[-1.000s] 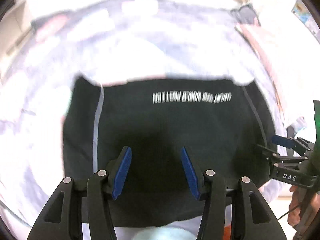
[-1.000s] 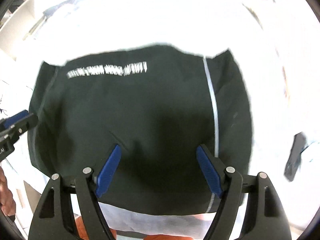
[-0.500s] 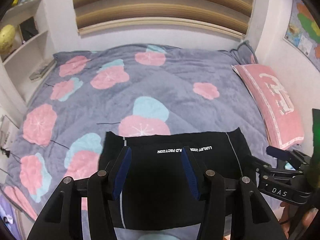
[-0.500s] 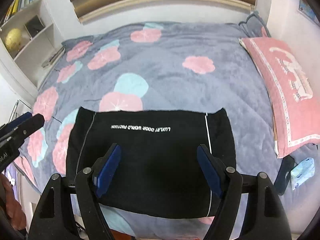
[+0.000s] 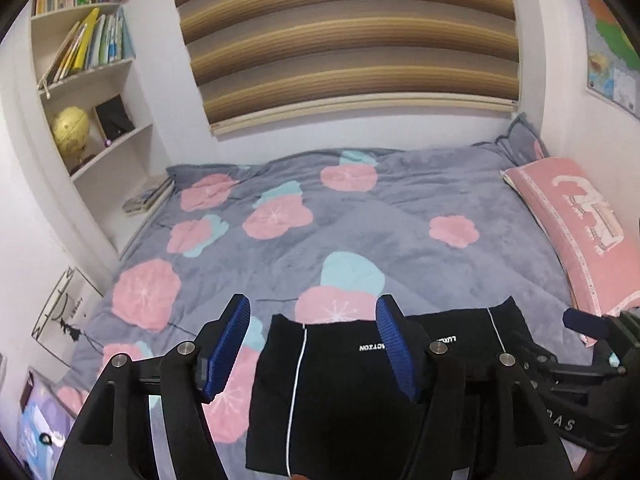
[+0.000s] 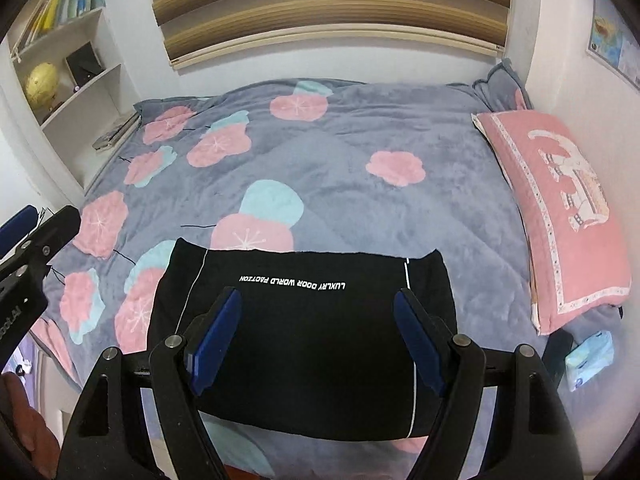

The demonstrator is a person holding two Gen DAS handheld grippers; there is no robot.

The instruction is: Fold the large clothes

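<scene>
A black garment point(image 6: 304, 344) lies folded into a flat rectangle near the front edge of the bed, with white side stripes and a line of white lettering. The left wrist view shows the same black garment point(image 5: 340, 392) below and right of centre. My left gripper point(image 5: 314, 350) hangs well above it, its jaws opening, nothing between the blue pads. My right gripper point(image 6: 316, 340) also hovers high over the garment, open and empty. Each gripper shows at the edge of the other's view: the right gripper point(image 5: 580, 360) and the left gripper point(image 6: 28, 240).
A grey bedspread point(image 6: 360, 136) with pink and blue flowers covers the bed. A pink pillow point(image 6: 560, 208) lies along the right side. White shelves point(image 5: 92, 120) with books and a globe stand at the left. A striped blind point(image 5: 340, 40) hangs behind. A dark phone point(image 6: 558, 354) and a blue packet point(image 6: 590, 358) sit at the bed's right front corner.
Both grippers have risen away from the garment and tilted up, so the whole bed and wall now show. The left jaws stand wider than before. The garment stays flat.
</scene>
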